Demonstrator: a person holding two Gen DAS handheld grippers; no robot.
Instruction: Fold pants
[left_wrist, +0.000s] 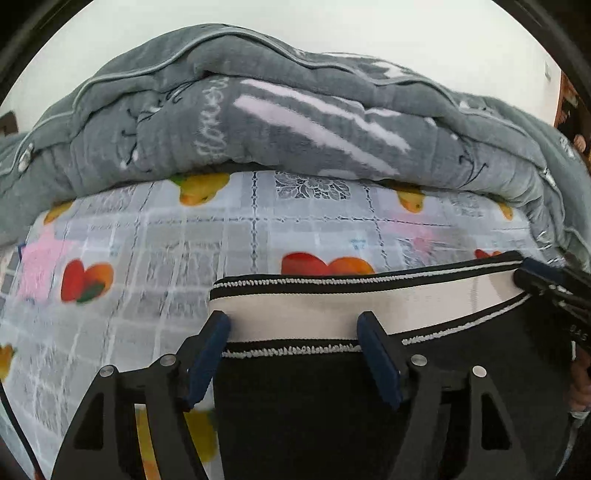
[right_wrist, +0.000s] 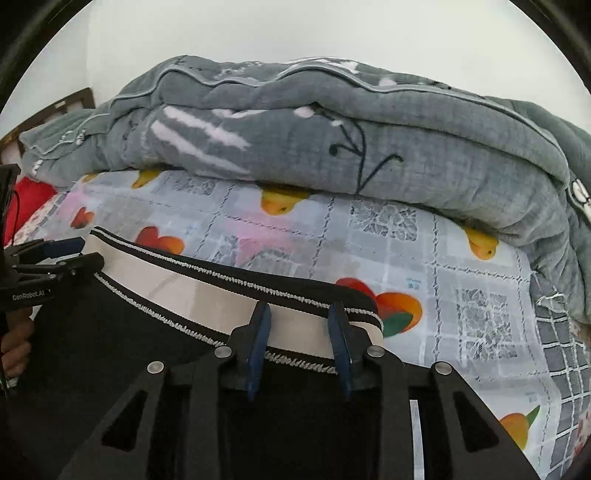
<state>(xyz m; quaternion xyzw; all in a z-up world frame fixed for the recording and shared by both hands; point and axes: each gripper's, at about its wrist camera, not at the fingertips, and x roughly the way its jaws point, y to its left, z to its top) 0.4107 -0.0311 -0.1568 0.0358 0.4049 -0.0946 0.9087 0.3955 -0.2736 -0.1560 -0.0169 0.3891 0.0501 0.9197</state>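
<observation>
Black pants (left_wrist: 295, 406) with white, black-edged waistband (left_wrist: 332, 306) on fruit-print sheet (left_wrist: 147, 240), left gripper (left_wrist: 293, 325) fingers wide apart over waistband, right gripper (right_wrist: 299, 317) fingers apart astride waistband, legs cut off below

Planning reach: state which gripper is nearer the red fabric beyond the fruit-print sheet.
Left. The left gripper sits just below the red fabric, at that end of the black-edged white waistband; the right gripper is at the opposite end.

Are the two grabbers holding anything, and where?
Neither clearly holds the black pants. The left gripper and right gripper straddle opposite ends of their white, black-edged waistband, fingers apart, not clamped.
</observation>
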